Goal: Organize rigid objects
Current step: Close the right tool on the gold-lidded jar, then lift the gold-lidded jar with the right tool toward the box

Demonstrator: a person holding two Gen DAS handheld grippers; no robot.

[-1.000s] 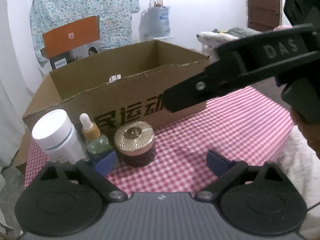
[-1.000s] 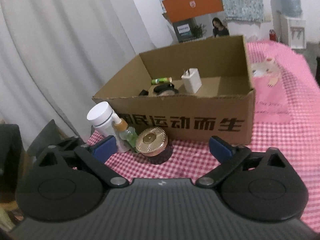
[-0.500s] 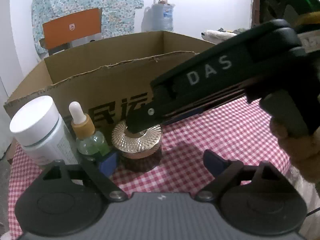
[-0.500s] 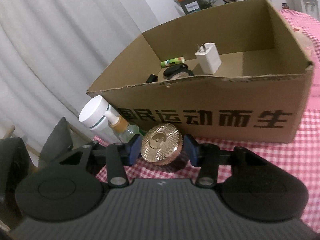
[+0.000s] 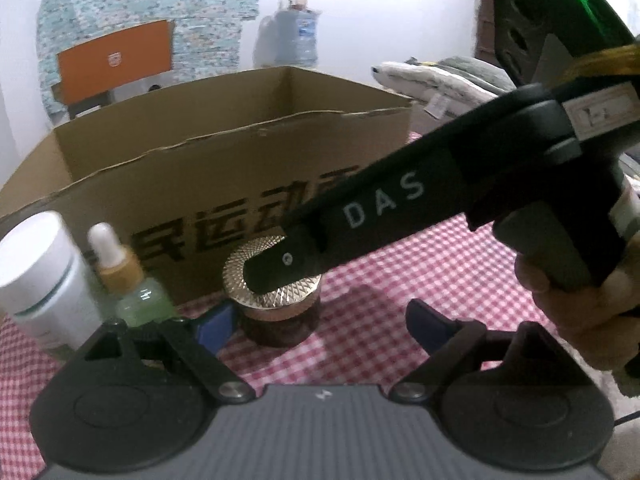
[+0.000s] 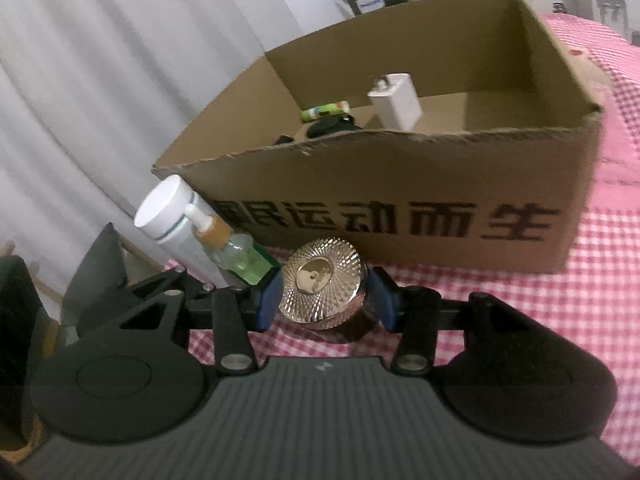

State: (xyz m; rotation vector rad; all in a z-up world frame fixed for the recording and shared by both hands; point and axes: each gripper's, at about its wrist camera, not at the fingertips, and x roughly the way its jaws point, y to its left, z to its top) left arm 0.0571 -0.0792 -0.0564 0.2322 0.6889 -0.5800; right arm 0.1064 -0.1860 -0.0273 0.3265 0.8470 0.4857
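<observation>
A brown jar with a ribbed gold lid (image 6: 324, 280) stands on the pink checked cloth in front of the cardboard box (image 6: 400, 184). My right gripper (image 6: 326, 300) is shut on the jar, with a blue pad pressing on each side. In the left wrist view that gripper's black finger (image 5: 360, 216) reaches down across the jar's lid (image 5: 272, 280). My left gripper (image 5: 320, 324) is open just in front of the jar and holds nothing. A green dropper bottle (image 6: 232, 252) and a white bottle (image 6: 168, 216) stand left of the jar.
The box holds a white charger (image 6: 396, 100), a green tube (image 6: 326, 111) and a dark item (image 6: 332, 126). A white curtain (image 6: 100, 100) hangs to the left. A hand (image 5: 580, 320) grips the right tool. Pink checked cloth (image 6: 520, 300) spreads to the right.
The right gripper dropped to the gold-lidded jar and its jaws shut on it. In the left wrist view its black finger swung down over the lid. The left gripper stayed open.
</observation>
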